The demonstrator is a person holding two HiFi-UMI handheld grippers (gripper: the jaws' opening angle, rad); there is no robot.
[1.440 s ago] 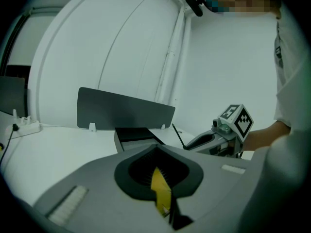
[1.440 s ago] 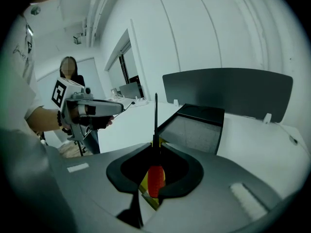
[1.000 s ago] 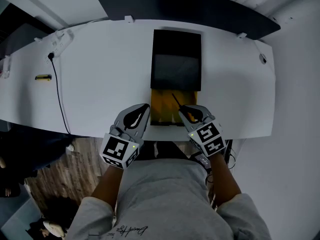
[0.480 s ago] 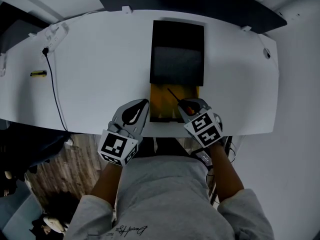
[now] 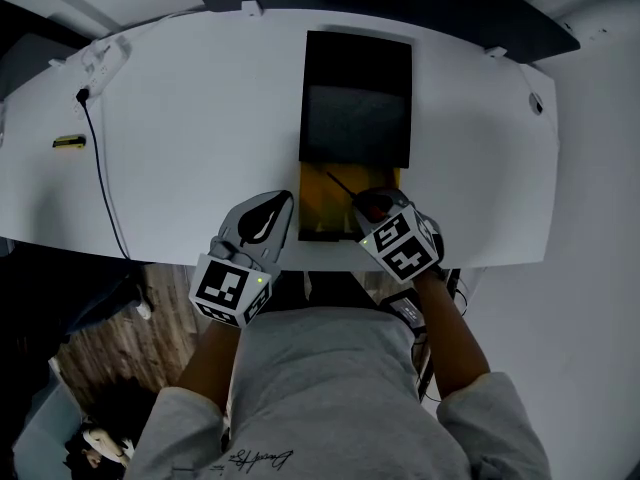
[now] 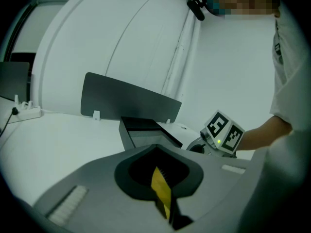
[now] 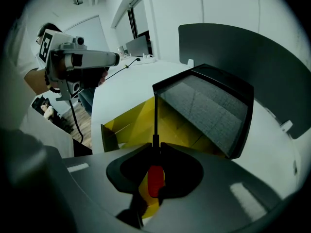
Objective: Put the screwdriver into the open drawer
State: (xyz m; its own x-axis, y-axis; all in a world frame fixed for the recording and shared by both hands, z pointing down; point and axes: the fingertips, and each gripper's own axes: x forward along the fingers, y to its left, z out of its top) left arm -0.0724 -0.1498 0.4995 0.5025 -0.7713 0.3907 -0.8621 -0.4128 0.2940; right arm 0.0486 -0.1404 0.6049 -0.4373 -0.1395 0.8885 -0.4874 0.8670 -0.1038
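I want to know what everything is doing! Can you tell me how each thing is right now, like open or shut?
drawer: open, pulled out of the black cabinet.
screwdriver: held up, its shaft pointing over the drawer, not yet laid inside.
right gripper: shut on the screwdriver.
left gripper: jaws together, beside the drawer.
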